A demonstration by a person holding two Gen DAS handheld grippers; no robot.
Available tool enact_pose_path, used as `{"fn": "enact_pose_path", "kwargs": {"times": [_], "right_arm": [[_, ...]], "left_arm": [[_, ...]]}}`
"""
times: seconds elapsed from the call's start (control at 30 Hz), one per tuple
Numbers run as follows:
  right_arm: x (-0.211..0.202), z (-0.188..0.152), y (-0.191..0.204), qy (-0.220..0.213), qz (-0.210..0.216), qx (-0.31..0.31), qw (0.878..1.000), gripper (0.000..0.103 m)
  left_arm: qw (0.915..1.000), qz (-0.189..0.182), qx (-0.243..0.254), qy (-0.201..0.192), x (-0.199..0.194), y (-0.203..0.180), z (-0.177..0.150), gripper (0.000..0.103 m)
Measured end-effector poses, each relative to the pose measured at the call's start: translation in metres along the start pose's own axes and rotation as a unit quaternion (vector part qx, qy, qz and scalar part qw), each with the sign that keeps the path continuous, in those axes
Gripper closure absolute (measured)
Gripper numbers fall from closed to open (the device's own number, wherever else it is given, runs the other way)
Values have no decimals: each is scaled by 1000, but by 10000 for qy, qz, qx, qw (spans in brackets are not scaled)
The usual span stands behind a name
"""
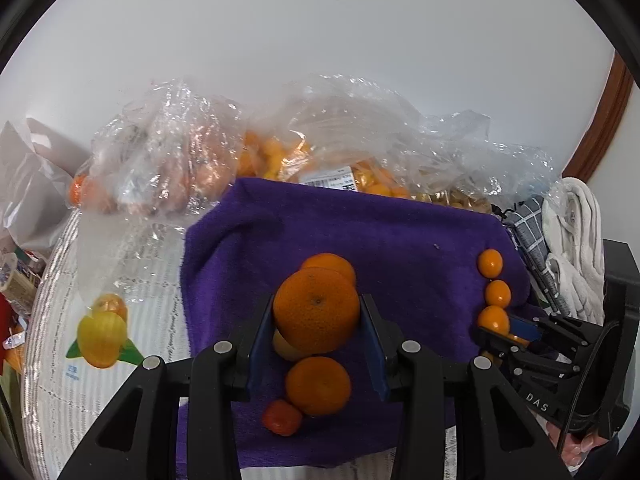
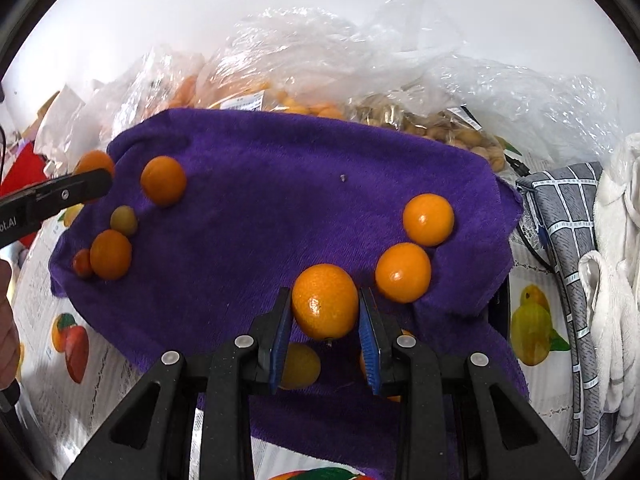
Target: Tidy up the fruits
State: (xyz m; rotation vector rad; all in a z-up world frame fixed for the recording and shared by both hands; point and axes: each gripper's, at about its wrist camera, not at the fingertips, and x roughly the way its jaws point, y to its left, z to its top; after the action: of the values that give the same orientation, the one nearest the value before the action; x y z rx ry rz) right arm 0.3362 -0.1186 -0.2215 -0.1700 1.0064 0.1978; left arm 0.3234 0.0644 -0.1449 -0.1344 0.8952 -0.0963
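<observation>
A purple towel (image 1: pixel 400 240) lies on the table. My left gripper (image 1: pixel 317 308) is shut on a large mandarin (image 1: pixel 316 310), held just above the towel. Under and around it lie another mandarin (image 1: pixel 318 386), one behind (image 1: pixel 332 264), a yellowish fruit (image 1: pixel 285 347) and a small red-orange one (image 1: pixel 282 417). My right gripper (image 2: pixel 325 298) is shut on a small smooth orange (image 2: pixel 325 301) at the near end of a row with two like it (image 2: pixel 403 272) (image 2: pixel 428 219). The left gripper's finger (image 2: pixel 68 192) shows at the right wrist view's left edge.
Clear plastic bags of orange fruit (image 1: pixel 280 152) and a bag of brown nuts (image 2: pixel 460 132) crowd the towel's far edge. A grey checked cloth (image 2: pixel 568 216) and a white towel (image 2: pixel 616 280) lie to the right. The fruit-printed tablecloth (image 1: pixel 120 360) surrounds the towel. A person's hand (image 2: pixel 6 320) is at far left.
</observation>
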Motion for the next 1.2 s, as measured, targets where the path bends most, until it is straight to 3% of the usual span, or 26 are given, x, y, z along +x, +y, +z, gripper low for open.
{"fn": "enact_pose_path", "kwargs": {"times": [0.27,0.47,0.9,1.0,1.07,1.2], "right_arm": [[-22,-10,-6,-123,7,43,9999,70],[-45,-15,-20,-435,-54,228,9988,70],[-36,-17,-28,-337,-248,468,9980,70],[-38,-18,-26,-270,-262,476,9982,70],[-44,-20,-24,-290,-312,512,9978,70],[-68,-23,-23,-412,-382,680,9961,67]], "left_arm": [[9992,-50,302,256,17,-24,-2,64],[9975,213,407,535,34,-31,-6,64],[9967,162,428,668,44,-32,-9,63],[9968,57,442,669,37,-33,-6,54],[9974,2,483,535,24,-35,-5,40],[9980,34,612,155,-11,-41,-10,34]]}}
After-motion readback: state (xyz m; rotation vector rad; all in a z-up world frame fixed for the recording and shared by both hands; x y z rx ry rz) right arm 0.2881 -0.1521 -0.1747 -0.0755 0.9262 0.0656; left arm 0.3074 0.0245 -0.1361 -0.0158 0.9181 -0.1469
